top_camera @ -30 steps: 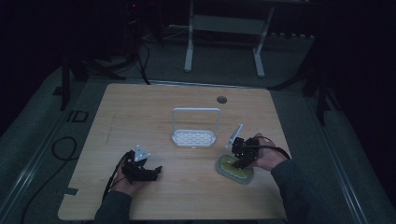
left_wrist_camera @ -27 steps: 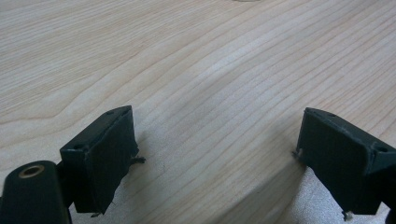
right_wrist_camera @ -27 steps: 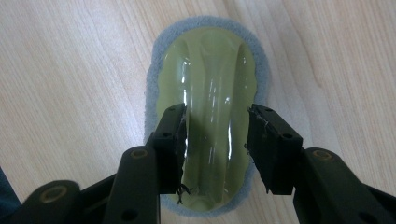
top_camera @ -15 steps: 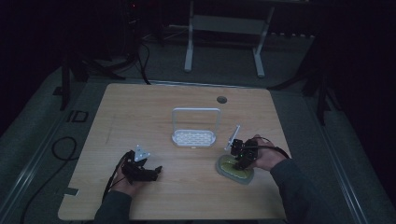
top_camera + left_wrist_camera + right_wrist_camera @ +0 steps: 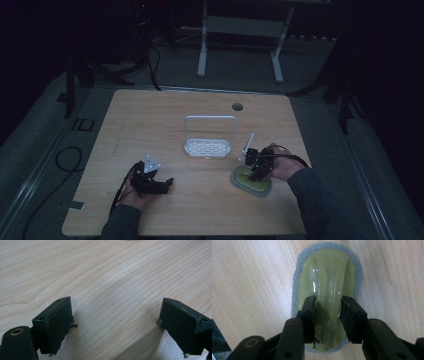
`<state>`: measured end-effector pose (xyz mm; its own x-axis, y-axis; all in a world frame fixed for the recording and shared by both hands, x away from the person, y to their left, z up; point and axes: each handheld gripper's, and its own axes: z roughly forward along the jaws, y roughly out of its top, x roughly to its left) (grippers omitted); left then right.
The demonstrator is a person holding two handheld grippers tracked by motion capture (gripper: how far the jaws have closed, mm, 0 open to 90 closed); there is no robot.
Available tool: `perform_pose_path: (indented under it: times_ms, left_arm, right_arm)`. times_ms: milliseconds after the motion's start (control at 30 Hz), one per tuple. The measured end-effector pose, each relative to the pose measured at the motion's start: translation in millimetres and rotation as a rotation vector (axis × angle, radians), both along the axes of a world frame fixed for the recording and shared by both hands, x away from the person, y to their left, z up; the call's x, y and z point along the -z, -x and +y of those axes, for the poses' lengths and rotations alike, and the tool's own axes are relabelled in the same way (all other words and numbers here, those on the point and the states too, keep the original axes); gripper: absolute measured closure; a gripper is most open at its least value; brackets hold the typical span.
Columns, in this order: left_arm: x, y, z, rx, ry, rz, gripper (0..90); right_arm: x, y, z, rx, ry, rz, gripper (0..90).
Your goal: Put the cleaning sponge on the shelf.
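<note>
Right gripper jaws pinch raised ridge of yellow-green scrubber sponge, near right on table, likely for lifting | left gripper spread, empty, parked near left | white rack centre, apart

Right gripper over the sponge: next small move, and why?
Probably lift straight up a little. The right gripper has its jaws pinched on the raised green ridge of the sponge, which lies flat on the table. The left gripper is open and well apart, so nothing blocks a lift.
</note>
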<state>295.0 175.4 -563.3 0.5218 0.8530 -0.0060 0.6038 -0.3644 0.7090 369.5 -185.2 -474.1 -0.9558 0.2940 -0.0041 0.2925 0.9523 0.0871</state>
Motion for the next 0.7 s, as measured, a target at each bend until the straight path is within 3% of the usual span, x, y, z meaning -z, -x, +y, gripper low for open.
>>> perform_pose_path:
  times_ms: [700]
  left_arm:
    - [0.0,0.0,0.0,0.000,0.000,0.000,11.8]
  right_arm:
    - [-0.1,-3.5,4.5,-0.013,0.058,0.018,71.1]
